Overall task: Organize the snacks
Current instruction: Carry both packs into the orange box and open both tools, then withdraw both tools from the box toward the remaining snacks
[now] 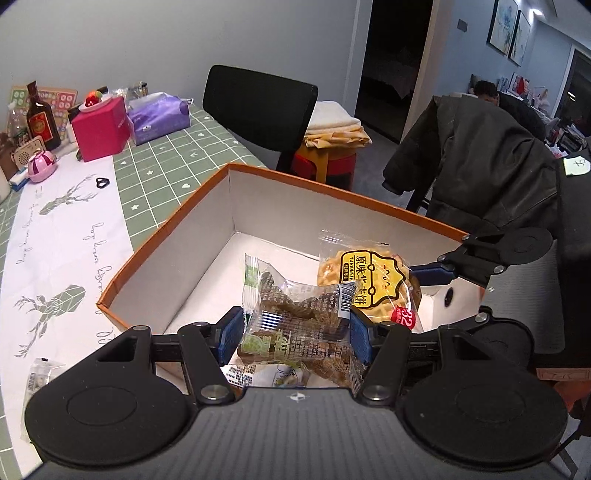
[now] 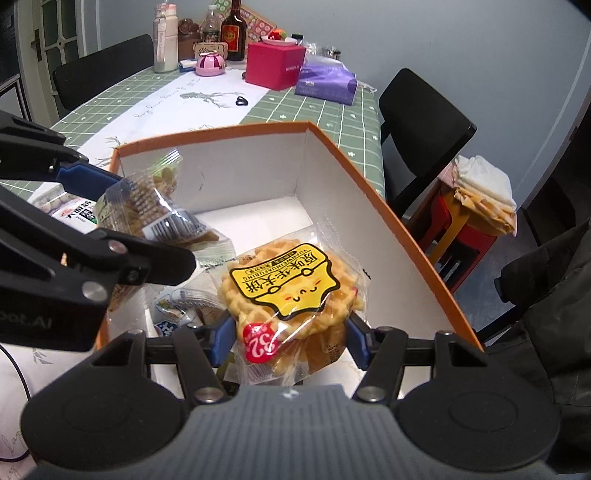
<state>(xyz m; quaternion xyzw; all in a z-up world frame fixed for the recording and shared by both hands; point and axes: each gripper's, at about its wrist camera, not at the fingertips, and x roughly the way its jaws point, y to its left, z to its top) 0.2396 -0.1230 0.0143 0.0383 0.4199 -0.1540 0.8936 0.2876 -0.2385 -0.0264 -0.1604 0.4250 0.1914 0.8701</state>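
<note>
An orange-rimmed white box [image 1: 177,218] [image 2: 369,184] stands on the table. My left gripper [image 1: 295,332] is shut on a clear pack of brown snack bars [image 1: 291,325] and holds it over the box's near side; the pack also shows in the right wrist view [image 2: 155,210]. My right gripper [image 2: 288,341] is shut on a yellow-labelled waffle biscuit pack [image 2: 288,288] inside the box; the pack also shows in the left wrist view [image 1: 373,284]. More small wrapped snacks [image 2: 184,306] lie on the box floor under the grippers.
A pink box [image 2: 275,64], a purple tissue pack [image 2: 327,83], a dark bottle [image 2: 233,31] and small items stand at the table's far end. A snack pack [image 1: 38,376] lies left of the box. Black chairs [image 1: 258,107], a red stool [image 2: 465,229] and a coat-draped chair [image 1: 476,155] surround the table.
</note>
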